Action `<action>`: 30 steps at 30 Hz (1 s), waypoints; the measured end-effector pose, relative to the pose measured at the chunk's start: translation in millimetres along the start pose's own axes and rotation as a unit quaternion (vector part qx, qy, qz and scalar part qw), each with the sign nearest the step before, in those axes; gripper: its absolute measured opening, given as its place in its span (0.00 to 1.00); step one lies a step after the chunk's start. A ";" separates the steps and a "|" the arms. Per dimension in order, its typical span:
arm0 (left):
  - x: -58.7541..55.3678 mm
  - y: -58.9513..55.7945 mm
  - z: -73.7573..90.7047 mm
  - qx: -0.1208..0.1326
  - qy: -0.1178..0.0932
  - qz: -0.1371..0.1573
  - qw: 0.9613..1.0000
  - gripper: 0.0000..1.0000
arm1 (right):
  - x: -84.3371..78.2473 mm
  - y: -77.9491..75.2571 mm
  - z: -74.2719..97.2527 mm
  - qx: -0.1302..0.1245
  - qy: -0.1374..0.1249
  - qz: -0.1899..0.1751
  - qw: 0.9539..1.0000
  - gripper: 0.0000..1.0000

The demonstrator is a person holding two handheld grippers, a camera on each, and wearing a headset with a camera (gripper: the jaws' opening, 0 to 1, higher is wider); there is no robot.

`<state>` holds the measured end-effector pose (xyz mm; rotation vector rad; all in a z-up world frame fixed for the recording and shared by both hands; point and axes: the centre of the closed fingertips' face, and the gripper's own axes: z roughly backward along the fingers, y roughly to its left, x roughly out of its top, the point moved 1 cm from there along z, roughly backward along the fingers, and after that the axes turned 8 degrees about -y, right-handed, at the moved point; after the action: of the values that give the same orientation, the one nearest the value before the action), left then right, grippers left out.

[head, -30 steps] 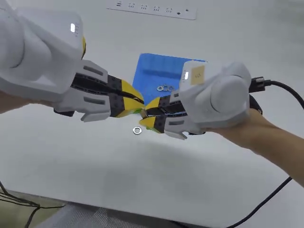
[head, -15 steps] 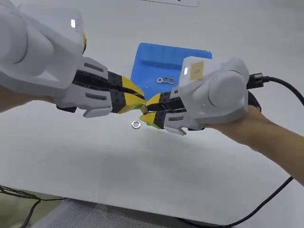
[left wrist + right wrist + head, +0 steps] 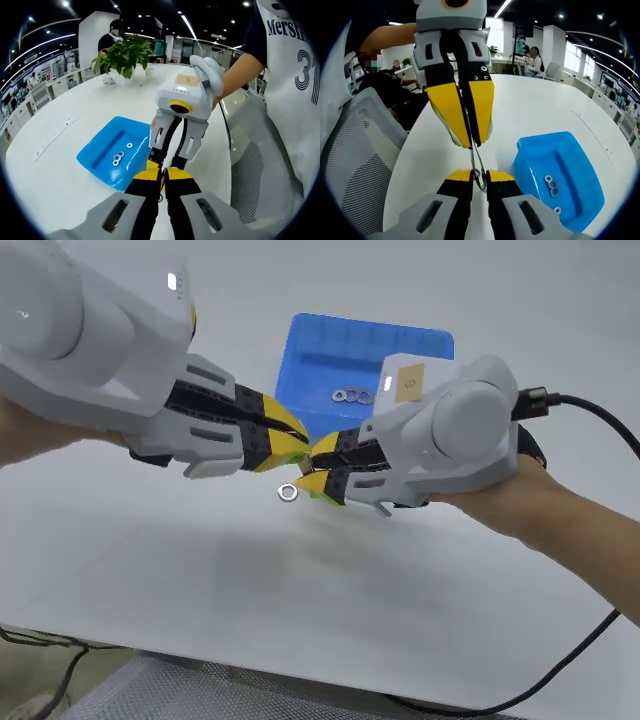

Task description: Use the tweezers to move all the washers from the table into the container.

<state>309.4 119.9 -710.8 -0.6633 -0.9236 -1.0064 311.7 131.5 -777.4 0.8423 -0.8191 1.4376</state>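
Head view: your left tongs (image 3: 297,443) and right tongs (image 3: 312,476) face tip to tip by a washer (image 3: 288,492) on the worktop (image 3: 200,570), near the container (image 3: 330,350). Right gripper view: left tongs clamp the tweezers (image 3: 478,162), pointing lengthwise into your right tongs, whose grip is unclear

A grey mesh office chair (image 3: 365,165) stands at the left of the right gripper view. Far beyond the chair in the left gripper view sits a leafy green potted plant (image 3: 122,54) — a person in a dark top (image 3: 111,42) stands just behind it. A long flat white power strip (image 3: 52,142) lies well apart from the chair. Across from the chair, seated people (image 3: 536,60) gather near a white square pillar (image 3: 552,47) — strip ceiling lights (image 3: 187,25) run overhead
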 end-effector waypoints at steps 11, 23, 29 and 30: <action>0.5 0.5 -1.3 0.001 0.003 -0.002 1.000 0.06 | -0.9 -1.2 -0.3 0.001 0.004 -0.002 1.000 0.12; 0.2 5.1 -4.8 0.004 0.010 -0.005 1.000 0.06 | -1.3 -1.1 0.6 0.004 0.010 -0.007 1.000 0.13; -0.9 7.9 -6.4 0.002 0.014 -0.008 1.000 0.06 | -0.2 -2.0 4.8 0.004 0.008 -0.011 1.000 0.13; -0.8 8.2 -6.8 0.002 0.014 -0.009 1.000 0.06 | 0.4 -2.2 5.4 0.005 0.007 -0.012 1.000 0.13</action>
<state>319.0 118.0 -715.1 -0.6376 -0.9074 -1.0270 314.0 127.1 -774.5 0.8455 -0.7892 1.4257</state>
